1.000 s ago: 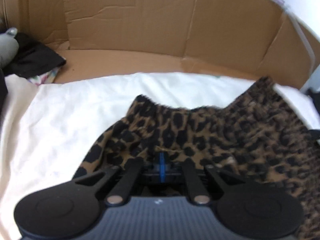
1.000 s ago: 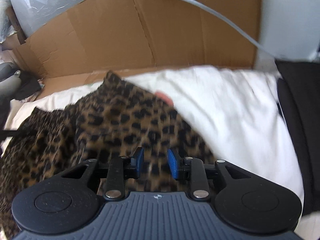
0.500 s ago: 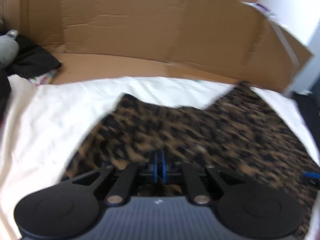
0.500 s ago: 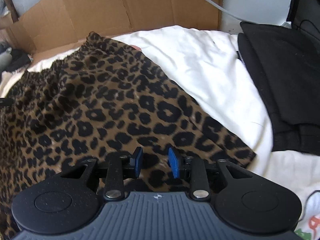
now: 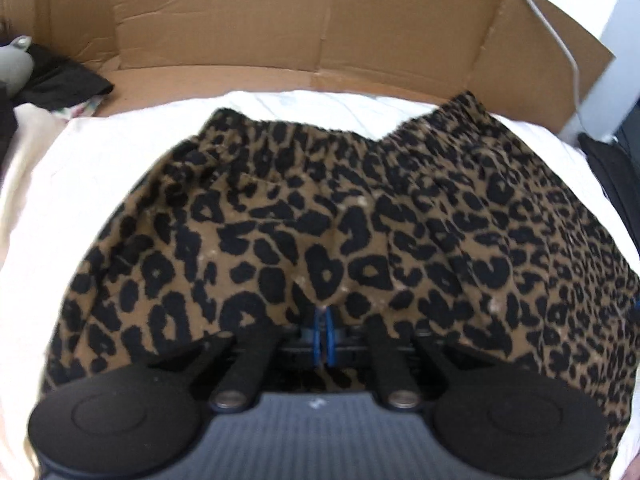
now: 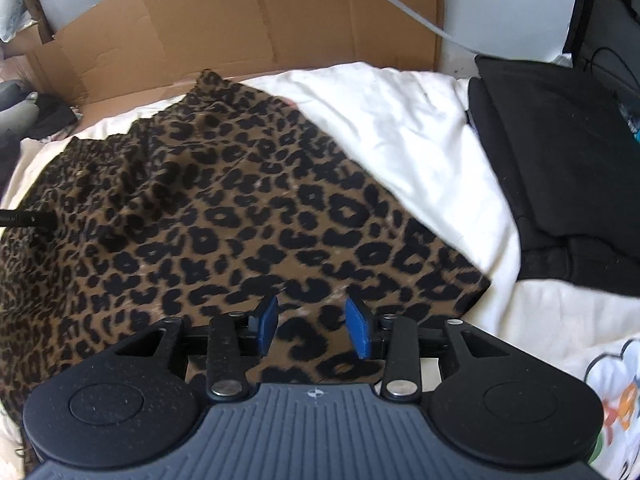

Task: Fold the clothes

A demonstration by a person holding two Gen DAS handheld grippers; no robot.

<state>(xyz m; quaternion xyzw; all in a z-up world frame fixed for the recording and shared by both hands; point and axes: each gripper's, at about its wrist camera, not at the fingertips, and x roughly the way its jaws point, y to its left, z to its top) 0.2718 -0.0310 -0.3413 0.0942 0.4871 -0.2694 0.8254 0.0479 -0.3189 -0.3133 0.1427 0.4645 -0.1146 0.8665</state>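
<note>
Leopard-print skirt [image 5: 340,232] is spread flat on white bedding [image 6: 404,128], its hem pinched in the closed left gripper [image 5: 323,330], while the right gripper [image 6: 312,326] is opening over it, pads apart, cardboard [image 5: 280,20] behind.

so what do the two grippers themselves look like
Both match: a ribbed dark grey body with two round black discs, black linkage bars on silver pivot pins, and blue pads on the fingers. The left gripper and right gripper each carry a small white mark mid-body.
</note>
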